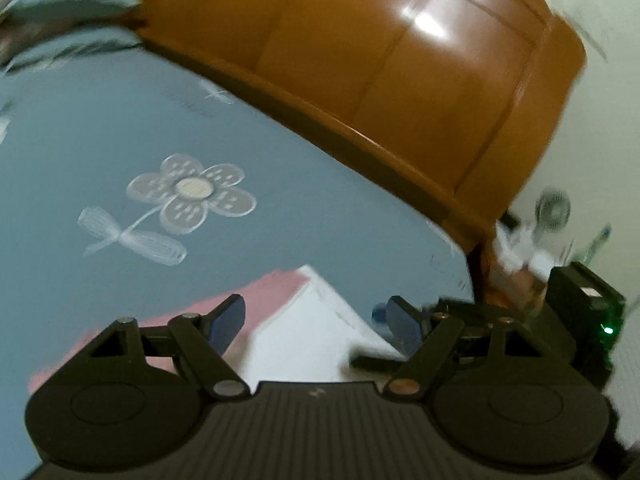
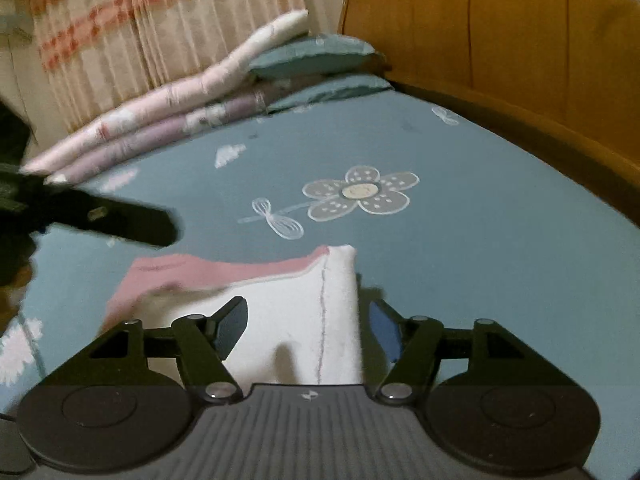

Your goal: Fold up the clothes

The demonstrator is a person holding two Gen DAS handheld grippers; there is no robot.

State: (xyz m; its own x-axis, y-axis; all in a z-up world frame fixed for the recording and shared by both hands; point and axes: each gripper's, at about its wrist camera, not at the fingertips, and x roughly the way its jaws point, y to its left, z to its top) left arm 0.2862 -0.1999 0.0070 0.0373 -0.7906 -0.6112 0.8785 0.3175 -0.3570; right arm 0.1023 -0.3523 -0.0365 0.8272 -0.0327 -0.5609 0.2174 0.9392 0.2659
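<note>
Left wrist: left gripper (image 1: 316, 322) wide open, empty, above the pink-and-white garment (image 1: 304, 320) on the bed sheet (image 1: 120, 120). Wooden headboard (image 1: 380, 60) behind; view blurred.

Right wrist: right gripper (image 2: 308, 326) open, garment (image 2: 280, 320) between the pads, not pinched. Looks light, soft, floppy; take it by a folded corner. Pillows (image 2: 312, 60), curtain (image 2: 160, 20) beyond.

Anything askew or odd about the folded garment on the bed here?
Slightly: the pink-and-white garment is folded unevenly, with its pink layer sticking out past the white top layer at the far and left edges. The blue bedsheet is smooth; nothing looks damaged.
</note>
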